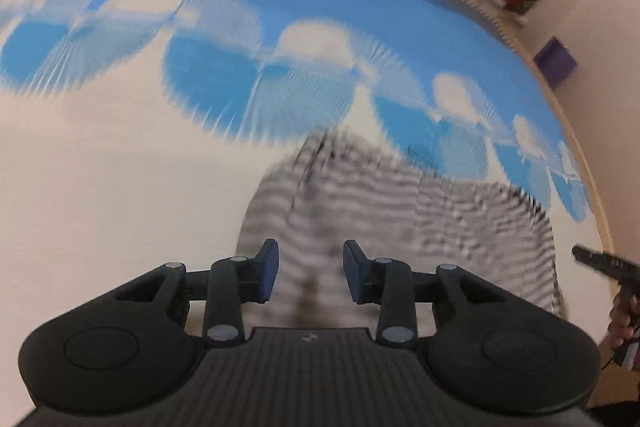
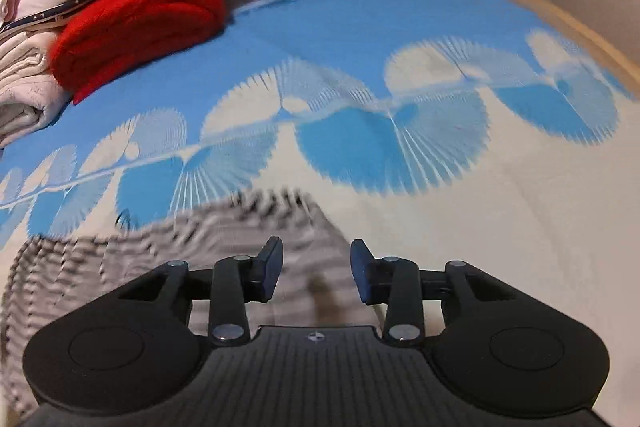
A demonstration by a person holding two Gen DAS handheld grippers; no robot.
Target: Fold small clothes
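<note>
Through the left wrist camera I get heavy blur; the striped garment (image 1: 400,219) lies smeared on the blue-and-white bedspread (image 1: 120,155), its near edge hidden behind the left gripper (image 1: 311,273), whose jaws stand apart, empty, above it. Through the right wrist camera, my right gripper (image 2: 316,275) is likewise parted over the garment (image 2: 120,259), nothing gripped. A red blanket (image 2: 140,23) sits far back.

Bright, even indoor light, no glare, soft small shadows between the fingers of both grippers, strong motion blur on the striped garment (image 1: 400,219) and the blue-and-white bedspread (image 1: 160,163), gripper bodies sharp, heavy fisheye bending at edges, dark corners.
</note>
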